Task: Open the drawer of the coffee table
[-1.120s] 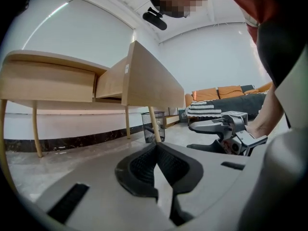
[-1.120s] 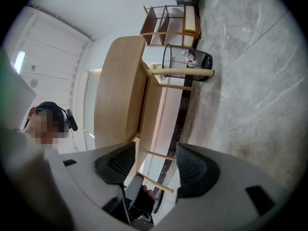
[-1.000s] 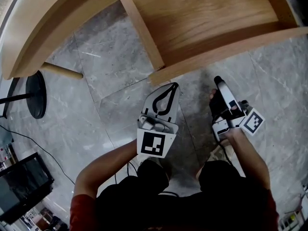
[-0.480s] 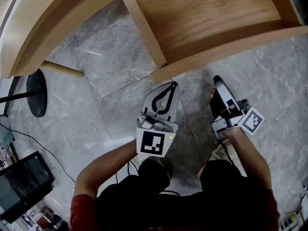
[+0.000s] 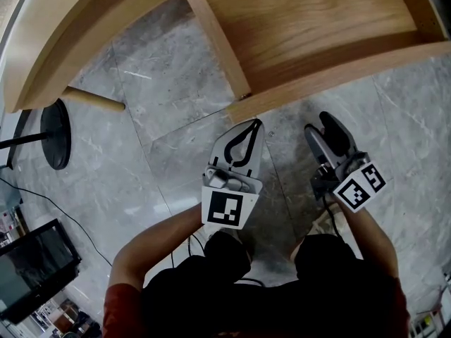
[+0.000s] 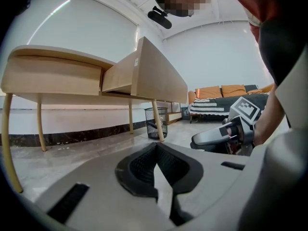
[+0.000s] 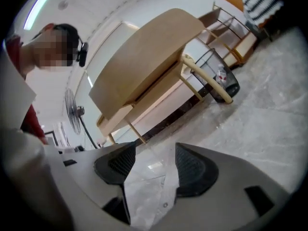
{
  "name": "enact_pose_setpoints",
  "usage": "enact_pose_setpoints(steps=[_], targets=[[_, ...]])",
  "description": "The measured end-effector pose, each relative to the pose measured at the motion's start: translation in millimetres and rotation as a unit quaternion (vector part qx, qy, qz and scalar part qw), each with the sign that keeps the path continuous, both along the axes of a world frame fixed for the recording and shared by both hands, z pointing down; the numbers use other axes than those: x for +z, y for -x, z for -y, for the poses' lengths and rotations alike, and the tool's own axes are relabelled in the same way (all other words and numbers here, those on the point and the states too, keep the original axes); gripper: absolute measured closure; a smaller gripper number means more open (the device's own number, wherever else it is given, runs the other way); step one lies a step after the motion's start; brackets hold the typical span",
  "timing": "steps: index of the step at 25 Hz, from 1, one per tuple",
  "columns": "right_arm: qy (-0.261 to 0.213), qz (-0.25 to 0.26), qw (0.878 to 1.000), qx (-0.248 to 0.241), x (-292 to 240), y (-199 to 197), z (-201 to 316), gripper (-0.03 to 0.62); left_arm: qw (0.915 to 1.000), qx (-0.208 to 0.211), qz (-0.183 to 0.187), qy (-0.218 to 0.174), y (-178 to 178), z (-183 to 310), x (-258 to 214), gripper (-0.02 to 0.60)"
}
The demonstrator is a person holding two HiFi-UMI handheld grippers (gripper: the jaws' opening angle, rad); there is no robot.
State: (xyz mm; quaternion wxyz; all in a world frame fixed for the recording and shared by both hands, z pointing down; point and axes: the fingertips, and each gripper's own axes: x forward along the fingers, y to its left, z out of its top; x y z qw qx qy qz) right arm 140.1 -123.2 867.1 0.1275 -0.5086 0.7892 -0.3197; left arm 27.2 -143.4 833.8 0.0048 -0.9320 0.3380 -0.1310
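Above the floor, the left gripper [image 5: 254, 124] is pressed together and the right gripper [image 5: 318, 124] is spread, both empty. Ahead, the drawer [image 5: 310, 27] is extended from the coffee table [image 5: 63, 37]. Rigid, smooth wood is judged; the front edge is best gripped.

Pale wood-grain drawer [image 5: 310, 27], grey white-veined marble floor [image 5: 141, 160], white left claw [image 5: 252, 127], black ribbed pads [image 6: 139, 170], orange sofa [image 6: 221, 91]

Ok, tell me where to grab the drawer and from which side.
Probably the front board of the drawer, on its top edge: no handle shows, and that edge is thin with open space behind. Come from above with the right gripper, whose jaws stand apart.
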Motion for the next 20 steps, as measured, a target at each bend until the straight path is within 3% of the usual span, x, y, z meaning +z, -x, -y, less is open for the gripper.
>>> enact_pose_setpoints(steps=[2,4,7,9,12,15,20], targets=[[-0.017,-0.073,0.997,-0.004,-1.7,3.8,-1.1,0.342,1.0000,0.001,0.004,0.001,0.3,-0.9,2.3,0.575],[-0.028,-0.164,0.986,0.006,-0.1,3.4,-2.3,0.342,1.0000,0.004,0.009,0.000,0.4,-2.0,4.8,0.575],[-0.029,-0.302,0.952,0.041,8.5,-4.9,-4.5,0.342,0.9999,0.005,0.015,-0.003,2.5,-2.7,7.4,0.575],[-0.034,-0.350,0.935,0.052,10.2,-8.0,-6.1,0.342,0.9998,0.005,0.017,-0.003,4.2,-2.8,8.9,0.575],[-0.032,-0.353,0.933,0.059,8.4,-8.8,-5.3,0.342,0.9999,0.002,0.013,-0.001,6.1,-1.3,9.8,0.575],[-0.035,-0.347,0.935,0.060,7.0,-9.5,-4.7,0.342,0.9997,-0.018,-0.014,0.011,7.3,2.8,7.2,0.575],[-0.027,-0.350,0.935,0.055,12.1,-10.1,-5.0,0.347,0.9997,-0.019,-0.012,0.008,7.0,3.6,7.7,0.575]])
